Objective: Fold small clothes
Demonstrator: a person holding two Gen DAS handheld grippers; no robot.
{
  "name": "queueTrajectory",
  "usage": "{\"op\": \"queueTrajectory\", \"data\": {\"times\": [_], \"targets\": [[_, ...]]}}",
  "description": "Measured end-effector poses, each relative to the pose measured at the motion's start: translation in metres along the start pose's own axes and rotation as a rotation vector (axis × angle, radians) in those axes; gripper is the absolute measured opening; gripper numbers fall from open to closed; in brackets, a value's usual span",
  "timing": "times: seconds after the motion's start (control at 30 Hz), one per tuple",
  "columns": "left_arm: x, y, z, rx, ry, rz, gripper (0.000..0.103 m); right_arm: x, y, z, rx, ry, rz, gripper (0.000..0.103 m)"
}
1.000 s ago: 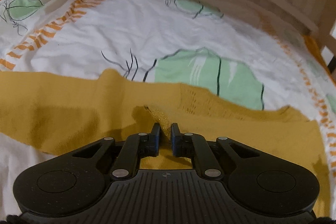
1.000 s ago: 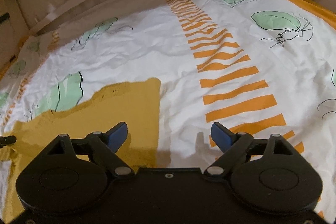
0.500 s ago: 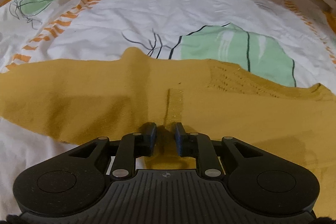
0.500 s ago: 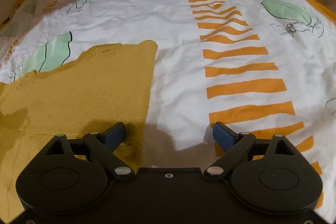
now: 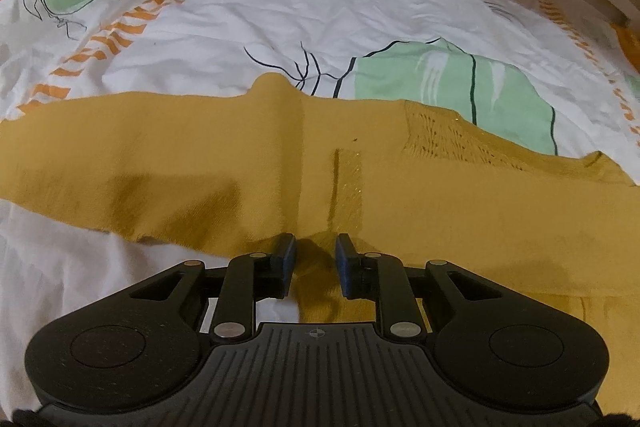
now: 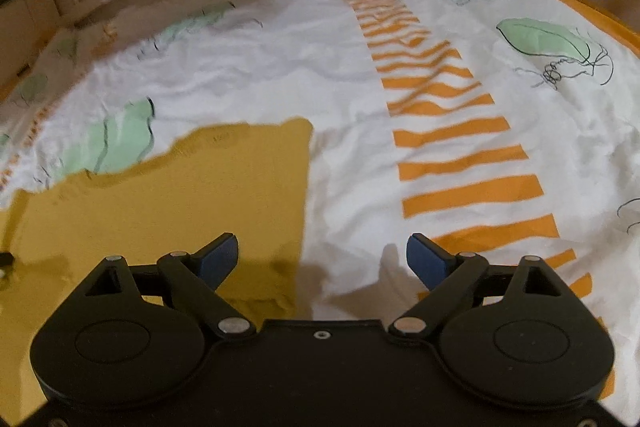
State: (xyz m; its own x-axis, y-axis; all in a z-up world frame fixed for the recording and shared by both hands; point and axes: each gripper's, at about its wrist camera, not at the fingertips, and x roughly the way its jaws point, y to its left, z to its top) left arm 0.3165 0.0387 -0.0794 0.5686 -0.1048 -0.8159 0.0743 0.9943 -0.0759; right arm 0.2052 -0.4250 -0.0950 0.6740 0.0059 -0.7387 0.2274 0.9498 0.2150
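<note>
Mustard knit garment lay flat on the patterned bedsheet while the left gripper fingers had just been parting over it, pads clear, and the right gripper fingers stood spread wide

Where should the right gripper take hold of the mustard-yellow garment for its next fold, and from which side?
Probably the straight side edge of the yellow garment, close in front of the right gripper. The edge lies flat on the bedsheet and already runs between the wide-open jaws, so come down from above, one finger on cloth and one on sheet, and pinch.
</note>
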Motion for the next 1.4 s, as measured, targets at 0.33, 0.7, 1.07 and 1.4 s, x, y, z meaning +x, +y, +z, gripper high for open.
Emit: {"op": "queueTrajectory", "data": {"times": [0.33,0.7,1.07,1.4], "targets": [[-0.012,0.039,-0.005,-0.053,-0.04,0.0,0.021,-0.015,0.016,0.002,-0.003,-0.093,0.085,0.094],[-0.031,0.093,0.0,-0.17,-0.106,0.017,0.025,-0.01,0.041,-0.011,-0.011,-0.07,0.183,0.095],[-0.04,0.175,-0.005,-0.438,-0.172,0.043,0.032,-0.014,0.081,-0.02,-0.019,-0.051,0.347,0.098],[-0.053,0.253,-0.016,-0.614,-0.295,0.13,0.067,-0.012,0.133,-0.037,-0.025,-0.038,0.34,0.099]]}}
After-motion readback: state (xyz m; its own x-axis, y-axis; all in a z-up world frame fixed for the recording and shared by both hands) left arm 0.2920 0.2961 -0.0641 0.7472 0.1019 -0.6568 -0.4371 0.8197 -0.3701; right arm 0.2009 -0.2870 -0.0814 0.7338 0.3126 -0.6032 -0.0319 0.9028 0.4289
